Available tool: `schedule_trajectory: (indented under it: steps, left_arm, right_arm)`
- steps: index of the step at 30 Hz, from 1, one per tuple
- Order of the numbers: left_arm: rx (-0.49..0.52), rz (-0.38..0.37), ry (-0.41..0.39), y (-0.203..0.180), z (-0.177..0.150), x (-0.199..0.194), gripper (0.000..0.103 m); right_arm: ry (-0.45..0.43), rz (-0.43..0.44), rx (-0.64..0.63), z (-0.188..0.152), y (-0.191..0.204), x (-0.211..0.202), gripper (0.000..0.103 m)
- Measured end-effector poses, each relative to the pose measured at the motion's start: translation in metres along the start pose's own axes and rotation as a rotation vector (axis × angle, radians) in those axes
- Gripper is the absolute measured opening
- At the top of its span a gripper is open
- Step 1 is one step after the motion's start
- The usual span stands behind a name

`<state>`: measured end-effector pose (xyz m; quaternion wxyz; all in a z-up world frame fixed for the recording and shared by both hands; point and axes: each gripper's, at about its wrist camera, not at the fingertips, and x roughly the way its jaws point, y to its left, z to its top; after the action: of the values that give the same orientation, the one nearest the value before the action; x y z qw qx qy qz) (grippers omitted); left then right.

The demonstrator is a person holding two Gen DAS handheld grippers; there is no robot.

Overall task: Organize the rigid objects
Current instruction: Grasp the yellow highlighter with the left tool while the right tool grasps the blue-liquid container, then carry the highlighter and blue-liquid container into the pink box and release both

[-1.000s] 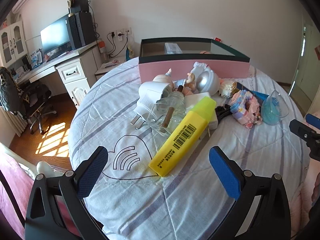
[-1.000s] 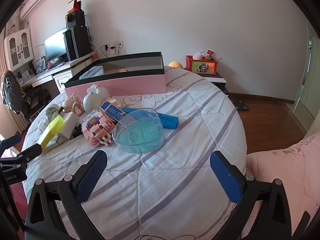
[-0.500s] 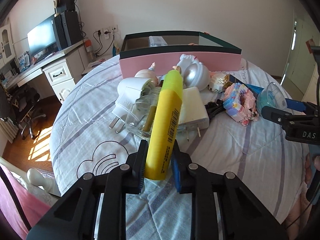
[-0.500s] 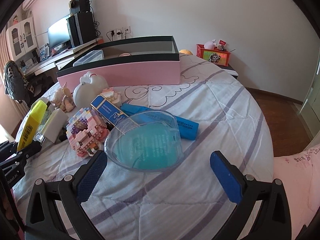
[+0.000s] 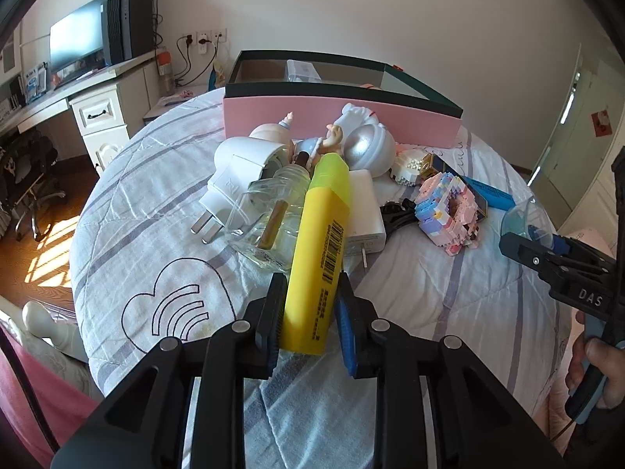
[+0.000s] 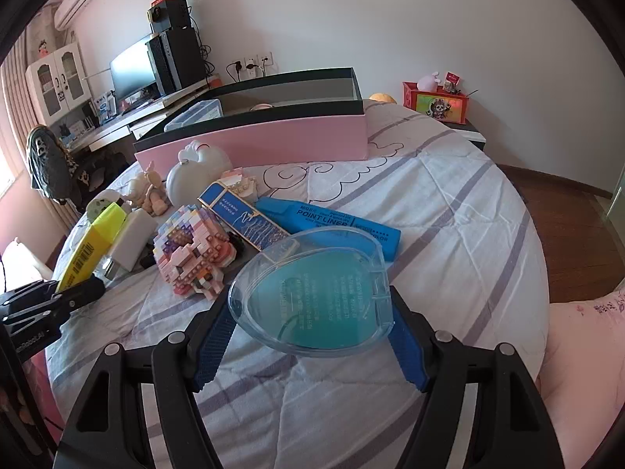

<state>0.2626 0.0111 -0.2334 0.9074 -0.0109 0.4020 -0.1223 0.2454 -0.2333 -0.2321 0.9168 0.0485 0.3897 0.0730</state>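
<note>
My left gripper (image 5: 310, 312) is shut on the yellow highlighter (image 5: 320, 250), which points away toward the pile; it also shows in the right wrist view (image 6: 84, 252). My right gripper (image 6: 312, 332) is closed on the clear teal oval case (image 6: 312, 297), its blue pads against both sides. The pink box with a dark rim (image 5: 340, 117) stands at the far side of the bed (image 6: 265, 136). In the pile lie a white plug (image 5: 238, 172), a glass bottle (image 5: 269, 219), a pink block toy (image 6: 191, 254) and a blue marker (image 6: 332, 222).
A white charger (image 5: 363, 211), a silver-white figure (image 5: 367, 144) and a blue patterned case (image 6: 242, 215) lie in the pile on the striped bedspread (image 6: 449, 215). A desk with a monitor (image 5: 78, 47) stands left. A red box (image 6: 437, 103) sits behind the bed.
My left gripper closed on the yellow highlighter and turned it to point away. My right gripper moved forward and closed around the teal oval case.
</note>
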Motion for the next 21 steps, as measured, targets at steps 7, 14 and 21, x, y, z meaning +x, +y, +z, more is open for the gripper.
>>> schedule_trajectory:
  steps: [7,14,21]
  left_arm:
    - [0.012,0.004,-0.013,-0.004,0.000,-0.003,0.021]
    - [0.043,-0.026,-0.052,-0.011,-0.005,-0.026,0.019]
    - [0.044,-0.074,-0.060,-0.014,-0.007,-0.039,0.014]
  right_arm:
    - [-0.003,0.016,0.002,-0.003,0.001,-0.006,0.074]
    - [-0.023,0.060,-0.016,-0.003,0.013,-0.015,0.074]
    - [-0.028,0.112,-0.040,-0.002,0.028,-0.020,0.074]
